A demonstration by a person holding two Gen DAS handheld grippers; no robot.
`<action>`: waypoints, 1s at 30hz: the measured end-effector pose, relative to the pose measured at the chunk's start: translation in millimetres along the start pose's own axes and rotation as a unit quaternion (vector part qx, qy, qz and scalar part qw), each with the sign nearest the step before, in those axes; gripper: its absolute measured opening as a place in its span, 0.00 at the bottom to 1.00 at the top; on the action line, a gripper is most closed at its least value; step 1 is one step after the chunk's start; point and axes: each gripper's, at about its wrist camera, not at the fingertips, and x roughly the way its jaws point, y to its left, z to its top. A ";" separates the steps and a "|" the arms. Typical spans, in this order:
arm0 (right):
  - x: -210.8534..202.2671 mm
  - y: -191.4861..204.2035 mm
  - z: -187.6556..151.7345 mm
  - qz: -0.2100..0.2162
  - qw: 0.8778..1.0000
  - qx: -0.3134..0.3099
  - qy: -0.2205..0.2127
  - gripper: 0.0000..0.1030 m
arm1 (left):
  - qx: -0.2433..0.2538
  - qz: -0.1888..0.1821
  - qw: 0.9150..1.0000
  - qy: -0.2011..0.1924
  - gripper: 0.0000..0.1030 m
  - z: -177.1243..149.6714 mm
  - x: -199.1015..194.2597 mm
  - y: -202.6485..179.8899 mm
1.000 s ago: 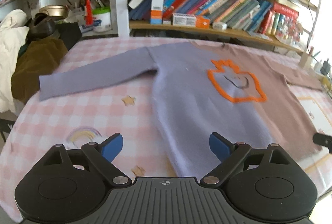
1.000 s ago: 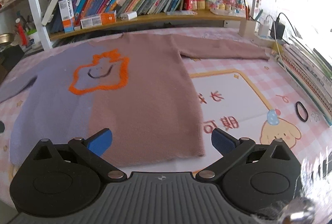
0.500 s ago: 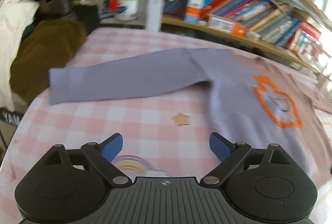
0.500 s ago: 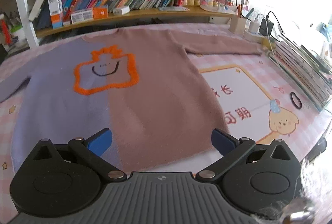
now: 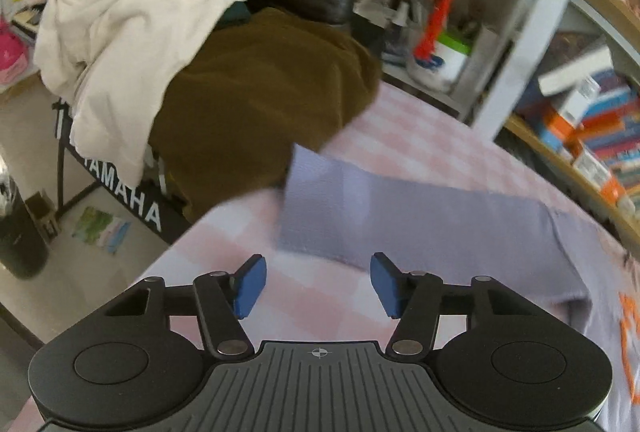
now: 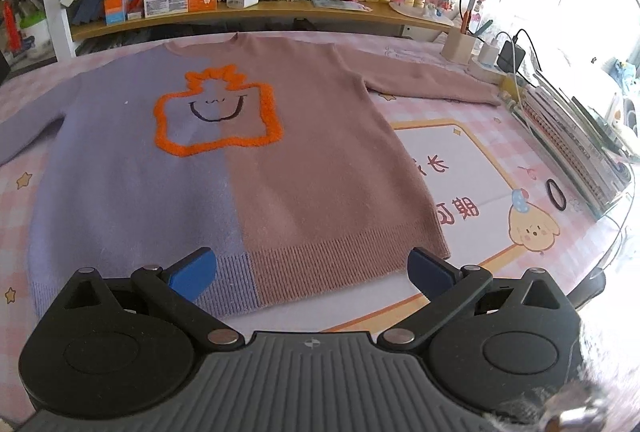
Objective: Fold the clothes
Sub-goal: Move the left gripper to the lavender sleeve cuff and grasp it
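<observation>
Left gripper (image 5: 316, 286) hangs over the pink checked desk (image 5: 420, 136) just short of the lilac sleeve (image 5: 384, 216), its blue pads (image 5: 250, 286) about half apart and closing in the last instant, with nothing between them yet. I have it aimed at the cuff end because that sleeve lies stretched out sideways toward the desk's edge, and I judge a sweater is easiest to fold by bringing each sleeve across the body first. The cuff sits close to the edge, beside a brown garment (image 5: 256, 104) and a cream one (image 5: 136, 32) heaped on a stand off the desk, so I come in from the desk side to avoid snagging those.

My right gripper (image 6: 312, 272) waits above the ribbed hem of the sweater (image 6: 312, 168), jaws wide and empty, one pad over the lilac half and one past the brown half's corner. The sweater lies flat, front up, neck toward the bookshelf (image 6: 260, 8), the orange-outlined smiling patch (image 6: 218, 114) on its chest showing, and the brown sleeve (image 6: 432, 86) runs out toward the chargers. Keeping the right side low near the hem seems sensible to me: it can pin the body there while the left pulls the sleeve over
</observation>
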 end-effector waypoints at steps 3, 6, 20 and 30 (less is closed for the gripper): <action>-2.6 2.8 0.2 0.000 1.000 -0.006 0.001 1.00 | -0.021 -0.011 1.000 -0.009 0.54 4.5 5.2 4.4; -5.0 2.8 -0.8 -0.003 1.000 -0.007 0.002 1.00 | -0.050 -0.034 0.998 -0.016 0.54 6.9 11.4 6.9; -7.9 0.1 -6.5 -0.018 1.000 0.006 0.010 1.00 | -0.119 -0.125 0.985 0.016 0.43 4.5 29.0 -6.9; -8.9 -1.6 -6.1 -0.019 1.000 0.009 0.006 1.00 | -0.154 -0.072 0.985 -0.008 0.03 13.5 32.5 11.5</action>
